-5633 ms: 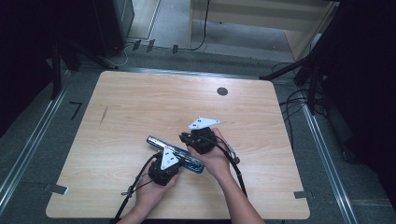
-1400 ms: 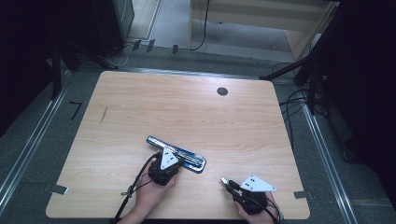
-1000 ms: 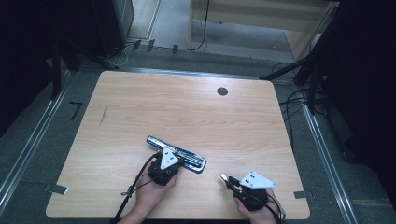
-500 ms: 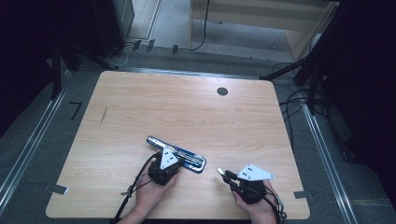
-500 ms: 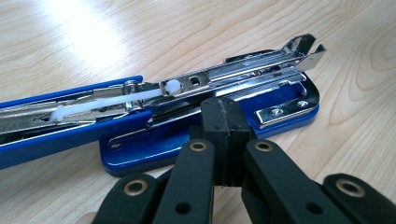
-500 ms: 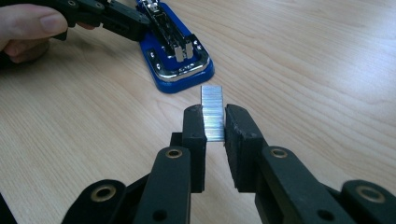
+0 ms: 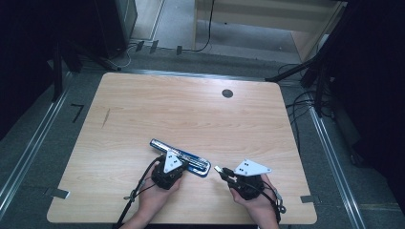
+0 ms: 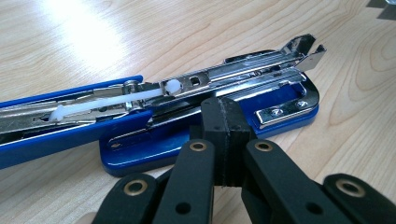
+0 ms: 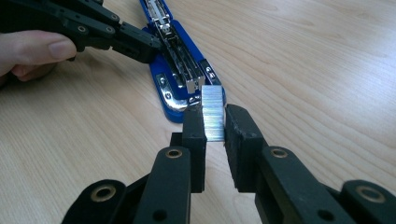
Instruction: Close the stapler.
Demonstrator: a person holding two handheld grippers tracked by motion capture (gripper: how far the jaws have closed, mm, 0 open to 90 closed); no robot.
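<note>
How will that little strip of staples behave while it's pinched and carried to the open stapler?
The strip of staples, pinched between the right gripper jaws, looks like thin shiny wires stuck side by side, so it is probably light and slippery. It may snap if squeezed or bent. It stands upright in the pinch, so a bump against the stapler could tilt it.

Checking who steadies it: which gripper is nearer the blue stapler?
Left. The left gripper presses on the stapler base; the right gripper holds staples just off its end.
</note>
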